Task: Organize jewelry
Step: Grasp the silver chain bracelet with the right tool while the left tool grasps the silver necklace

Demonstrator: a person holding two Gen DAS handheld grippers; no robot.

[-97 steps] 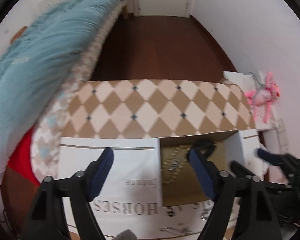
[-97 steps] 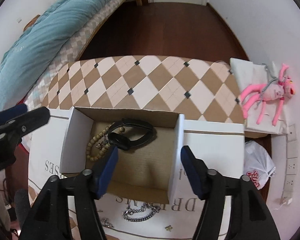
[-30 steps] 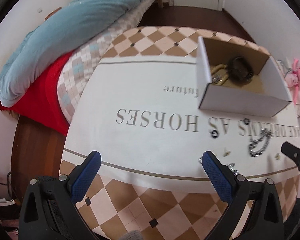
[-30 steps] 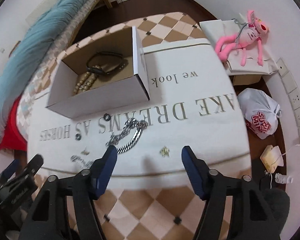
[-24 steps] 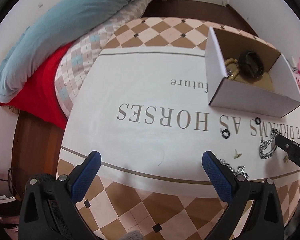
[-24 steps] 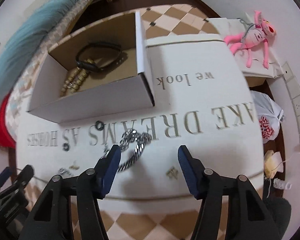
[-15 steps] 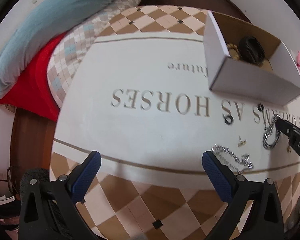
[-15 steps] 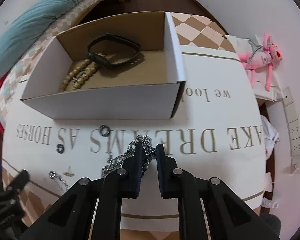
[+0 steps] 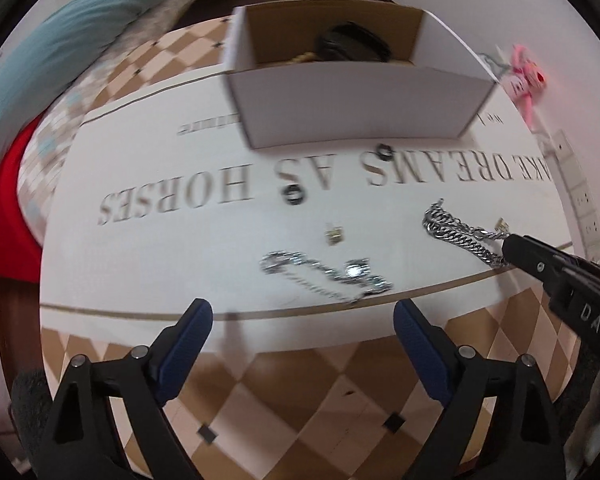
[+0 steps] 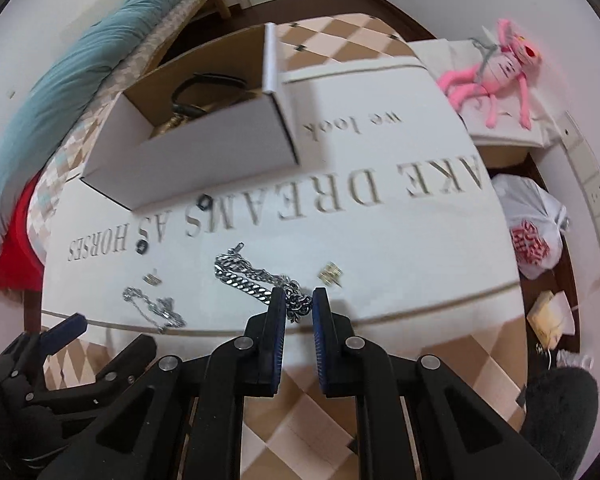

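Observation:
A thick silver chain (image 10: 256, 280) lies on the white printed cloth (image 10: 400, 248). My right gripper (image 10: 298, 304) is shut on the chain's near end; it also shows in the left wrist view (image 9: 512, 254) at the chain (image 9: 460, 236). My left gripper (image 9: 302, 332) is open and empty, above the table's near edge, just short of a thin silver chain (image 9: 324, 272). An open cardboard box (image 9: 356, 112) holds a black band (image 9: 352, 46) and wooden beads. Two dark rings (image 9: 296, 195) and small gold pieces (image 9: 334, 234) lie loose on the cloth.
A checkered tablecloth (image 9: 300, 400) covers the table under the white cloth. A bed with a teal quilt (image 10: 72, 72) is at the left. A pink plush toy (image 10: 496, 68) and a white plastic bag (image 10: 536, 232) are at the right.
My right gripper has come down over the thick chain and shut on its near end. My left gripper has moved closer to the thin chain, still open.

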